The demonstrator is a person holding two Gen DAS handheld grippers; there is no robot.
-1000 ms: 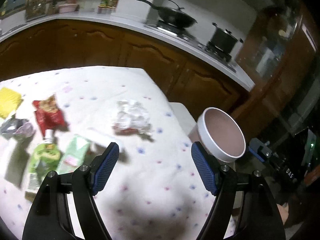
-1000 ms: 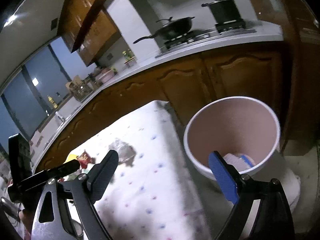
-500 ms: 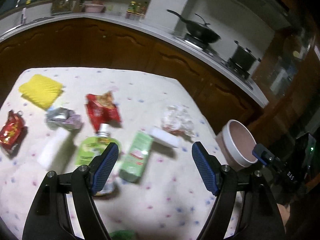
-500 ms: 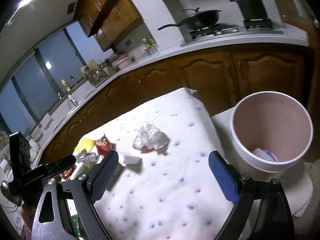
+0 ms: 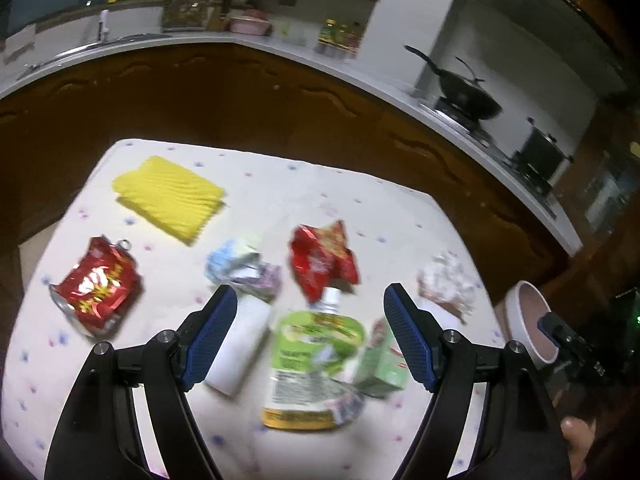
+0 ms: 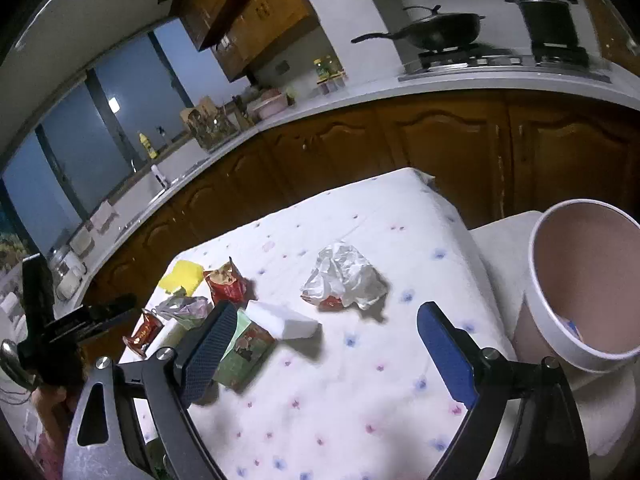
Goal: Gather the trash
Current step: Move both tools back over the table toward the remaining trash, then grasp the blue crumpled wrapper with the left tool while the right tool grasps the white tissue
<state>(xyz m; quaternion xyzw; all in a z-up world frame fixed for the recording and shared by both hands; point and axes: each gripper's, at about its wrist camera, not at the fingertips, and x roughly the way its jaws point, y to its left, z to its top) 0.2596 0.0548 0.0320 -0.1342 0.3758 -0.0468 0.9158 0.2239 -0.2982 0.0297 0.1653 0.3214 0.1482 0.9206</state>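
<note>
We record the left gripper (image 5: pixel 308 336) wide open and empty above a green drink pouch (image 5: pixel 312 356) on the cloth-covered desk (image 5: pixel 280 188), the right gripper (image 6: pixel 320 344) likewise open and empty, crumpled white wrapper (image 6: pixel 344 276) beyond, pink bin (image 6: pixel 584 284) beside the desk.

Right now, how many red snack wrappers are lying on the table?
2. One red wrapper lies near the table's left edge in the left wrist view; the other red wrapper lies mid-table, just above the green pouch. More may be hidden behind the grippers.
</note>
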